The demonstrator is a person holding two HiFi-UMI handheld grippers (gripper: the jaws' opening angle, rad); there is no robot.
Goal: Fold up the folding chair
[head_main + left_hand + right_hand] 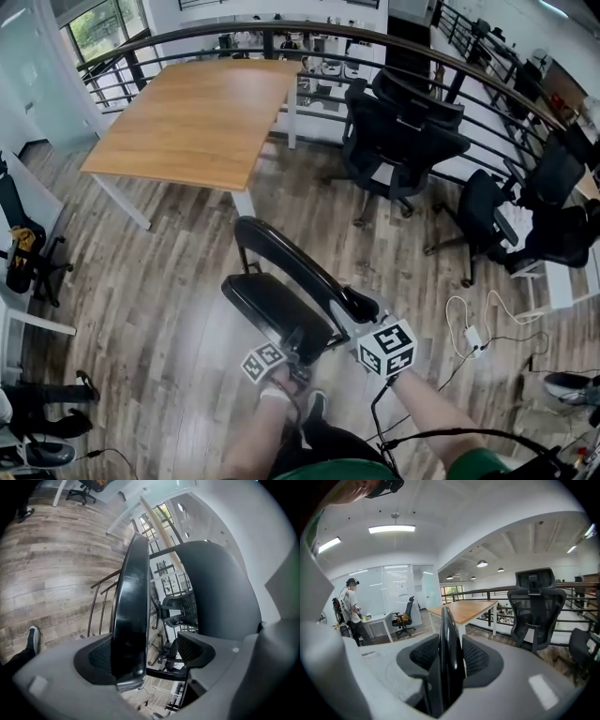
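Item: folding chair (281,281) — black, lower centre of frame. My right gripper (356,309) is clenched on the backrest (450,648) edge, steadying it, I judge. My left gripper (295,342) is slack round the seat (131,597) rim, which rests on one pad — likely for tipping it up

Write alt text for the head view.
Seen from above, a black folding chair stands on a wood floor, the right gripper clamped on its backrest and the left gripper at its seat. A wooden table and office chairs stand beyond.
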